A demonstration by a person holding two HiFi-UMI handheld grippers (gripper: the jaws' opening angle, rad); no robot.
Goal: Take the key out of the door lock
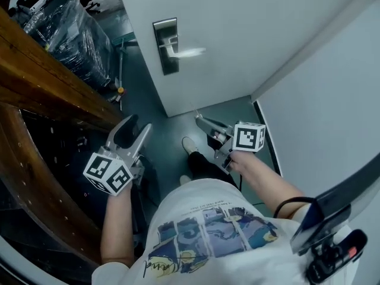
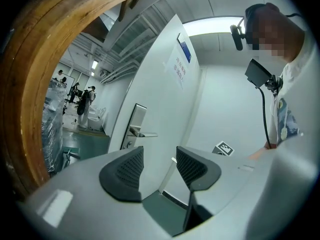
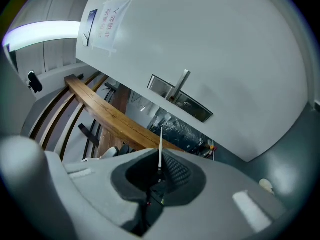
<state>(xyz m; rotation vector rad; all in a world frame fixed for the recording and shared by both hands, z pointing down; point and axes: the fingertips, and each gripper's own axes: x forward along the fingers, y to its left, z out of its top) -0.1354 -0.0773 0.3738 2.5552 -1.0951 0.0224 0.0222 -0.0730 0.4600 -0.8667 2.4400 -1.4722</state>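
Note:
The white door (image 1: pixel 237 34) stands ahead of me, with a steel lock plate (image 1: pixel 165 45) and a lever handle (image 1: pixel 185 52). My right gripper (image 1: pixel 200 120) hangs below the door, away from the lock, shut on a thin silver key (image 3: pixel 160 144) that sticks out straight from between its dark pads. In the right gripper view the lock plate (image 3: pixel 181 99) lies well beyond the key's tip. My left gripper (image 1: pixel 138 127) is held low on the left and is open, with nothing between its ribbed pads (image 2: pixel 129 168). It faces the lock plate (image 2: pixel 135 128) from a distance.
A curved wooden rail (image 1: pixel 41 85) runs along the left, close to the left gripper. A plastic-wrapped dark load (image 1: pixel 71 31) stands beyond it. A white wall (image 1: pixel 323 100) closes the right side. My shoe (image 1: pixel 190 145) rests on the green floor. People stand far off (image 2: pixel 85 103).

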